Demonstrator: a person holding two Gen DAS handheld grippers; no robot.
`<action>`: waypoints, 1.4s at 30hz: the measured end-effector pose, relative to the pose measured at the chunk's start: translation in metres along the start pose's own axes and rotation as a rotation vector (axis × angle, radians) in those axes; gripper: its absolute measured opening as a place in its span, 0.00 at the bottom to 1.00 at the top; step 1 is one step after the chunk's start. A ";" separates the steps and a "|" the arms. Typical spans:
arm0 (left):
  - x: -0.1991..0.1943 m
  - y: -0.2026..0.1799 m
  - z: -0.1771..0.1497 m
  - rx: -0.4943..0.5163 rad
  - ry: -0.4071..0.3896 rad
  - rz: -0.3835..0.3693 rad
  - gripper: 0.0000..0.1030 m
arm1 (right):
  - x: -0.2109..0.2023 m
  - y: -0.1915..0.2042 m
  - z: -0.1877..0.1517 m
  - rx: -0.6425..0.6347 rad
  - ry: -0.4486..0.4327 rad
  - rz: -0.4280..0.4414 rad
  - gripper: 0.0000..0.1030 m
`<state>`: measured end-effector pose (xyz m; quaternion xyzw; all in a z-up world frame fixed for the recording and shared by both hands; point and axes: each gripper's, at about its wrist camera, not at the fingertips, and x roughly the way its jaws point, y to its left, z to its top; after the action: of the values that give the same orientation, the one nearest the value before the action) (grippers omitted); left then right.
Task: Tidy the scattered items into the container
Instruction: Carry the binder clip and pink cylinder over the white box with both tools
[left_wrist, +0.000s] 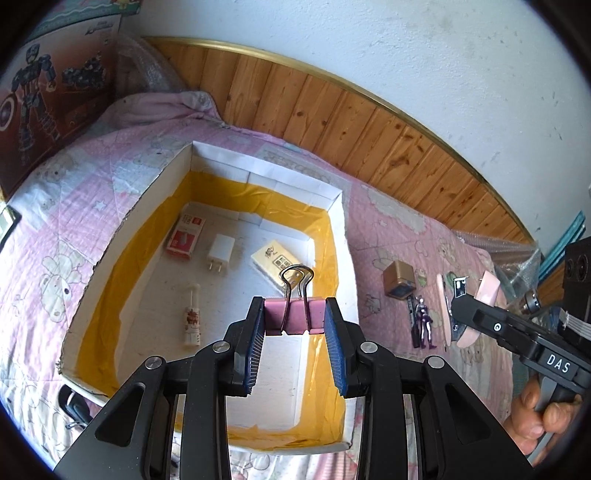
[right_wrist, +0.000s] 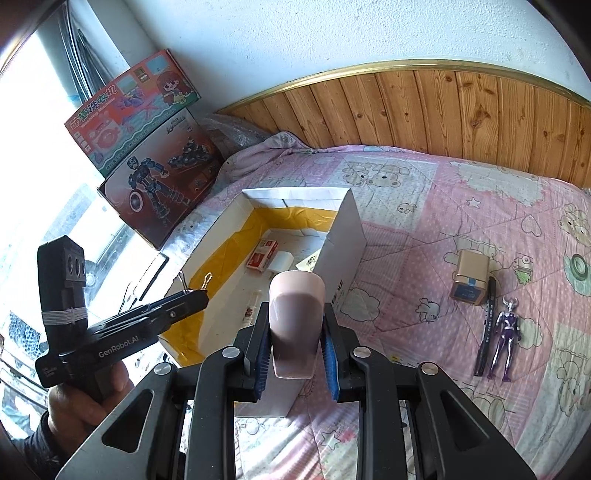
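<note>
My left gripper (left_wrist: 294, 312) is shut on a pink binder clip (left_wrist: 275, 319) and holds it above the near right part of the white box (left_wrist: 258, 171) lined with yellow tape. In the box lie a red-and-white pack (left_wrist: 184, 236), a white charger (left_wrist: 221, 253), a yellow card pack (left_wrist: 275, 264) and a small white tube (left_wrist: 192, 319). My right gripper (right_wrist: 295, 314) is shut on a pink oval case (right_wrist: 295, 332) just right of the box (right_wrist: 343, 229). A gold box (right_wrist: 471, 280), a black pen (right_wrist: 485, 328) and a purple figure (right_wrist: 508, 328) lie on the pink quilt.
Toy cartons (right_wrist: 147, 147) stand at the bed's left end by a window. A wooden headboard (right_wrist: 461, 110) runs along the wall behind. Bubble wrap (left_wrist: 517, 258) lies at the right. A hand (right_wrist: 85, 398) holds the left gripper's handle; a small black thing (left_wrist: 75, 406) sits by the box's near left corner.
</note>
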<state>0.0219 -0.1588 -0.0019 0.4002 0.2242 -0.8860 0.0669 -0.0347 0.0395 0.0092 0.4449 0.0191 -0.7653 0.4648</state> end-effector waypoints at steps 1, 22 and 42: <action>0.001 0.002 0.002 -0.002 0.000 0.004 0.31 | 0.002 0.003 0.001 -0.004 0.000 0.003 0.25; 0.051 0.043 0.014 -0.150 0.145 -0.017 0.31 | 0.053 0.060 -0.012 -0.167 0.070 -0.027 0.25; 0.080 0.081 0.014 -0.438 0.231 -0.142 0.31 | 0.116 0.083 -0.006 -0.310 0.206 -0.139 0.25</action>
<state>-0.0175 -0.2323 -0.0808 0.4579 0.4446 -0.7673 0.0635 0.0098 -0.0850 -0.0439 0.4415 0.2149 -0.7340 0.4692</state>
